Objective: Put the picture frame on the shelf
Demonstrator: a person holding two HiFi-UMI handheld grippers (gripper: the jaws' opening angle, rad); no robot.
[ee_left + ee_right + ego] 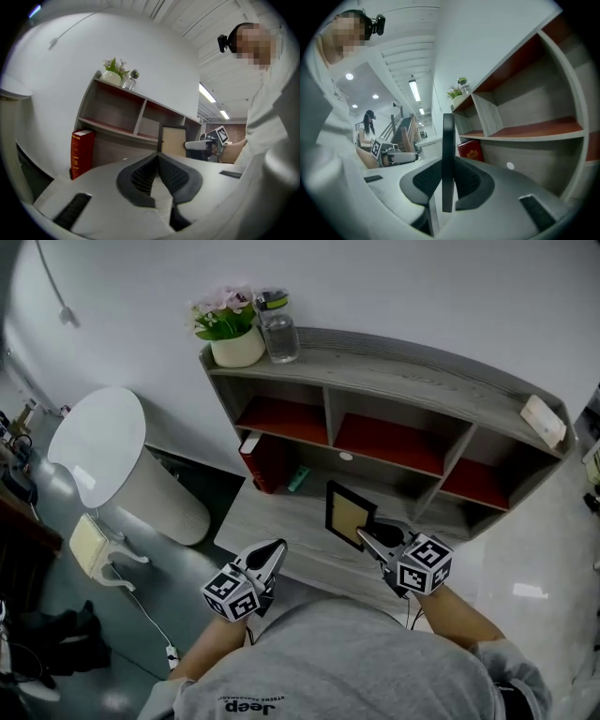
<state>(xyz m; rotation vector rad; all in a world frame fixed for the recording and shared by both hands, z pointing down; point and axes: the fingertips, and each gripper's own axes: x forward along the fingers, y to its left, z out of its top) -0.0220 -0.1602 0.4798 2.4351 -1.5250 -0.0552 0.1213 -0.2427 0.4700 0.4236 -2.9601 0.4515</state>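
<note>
Lower centre of head view: right claw (367,538) pinches picture frame (349,515) by its edge, upright, ready to stand on shelf (422,371); left claw (277,549) closed, empty, spare.

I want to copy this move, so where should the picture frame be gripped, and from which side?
Pinch the picture frame by its thin right edge, across its thickness, coming from the person's side: it stands upright and flat, as the right gripper holds it.
</note>
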